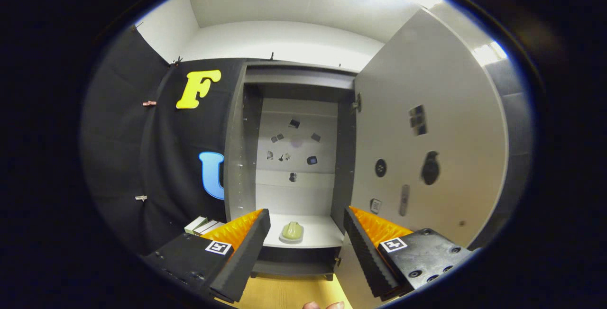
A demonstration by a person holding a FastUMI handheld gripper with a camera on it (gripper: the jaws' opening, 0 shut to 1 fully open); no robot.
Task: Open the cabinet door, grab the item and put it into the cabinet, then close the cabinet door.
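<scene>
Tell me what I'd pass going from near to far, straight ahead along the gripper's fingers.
The open gripper, holding nothing → the wooden floor strip → the grey cabinet's white shelf → the small pale green item lying on that shelf → the cabinet's white back panel with small dark stickers.

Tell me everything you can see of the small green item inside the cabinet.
The green item is small, pale olive-green and rounded, with a smooth, matte look; its material and finer parts are too small to tell. It rests on a white shelf in the open cabinet, near the shelf's front edge, apparently on a slightly paler flat base. Nothing else touches it. It lies beyond the claw, whose fingers stand open and apart from it. The cabinet door is swung open beside it.
</scene>
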